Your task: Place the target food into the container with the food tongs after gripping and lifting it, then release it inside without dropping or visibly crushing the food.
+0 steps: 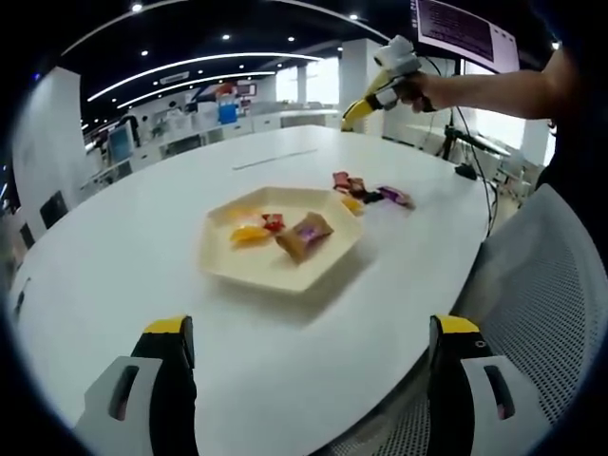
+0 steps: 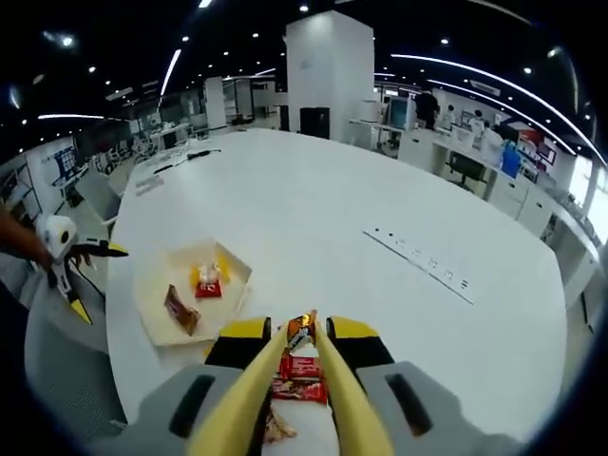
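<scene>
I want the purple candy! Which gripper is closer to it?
Right. The right gripper hangs just beyond the purple candy; the left gripper sits back at the table's near edge.

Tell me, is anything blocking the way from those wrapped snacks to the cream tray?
Nothing visible. Bare white table lies between the pile of wrapped snacks, under the right gripper's yellow tongs, and the cream hexagonal tray.

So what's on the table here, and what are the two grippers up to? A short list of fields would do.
Table: white table
Container: cream hexagonal tray, holding three wrapped snacks
Loose food: pile of wrapped snacks beside the tray
Left gripper: open, holding nothing, short of the tray
Right gripper: holds yellow food tongs, tips over the pile
</scene>
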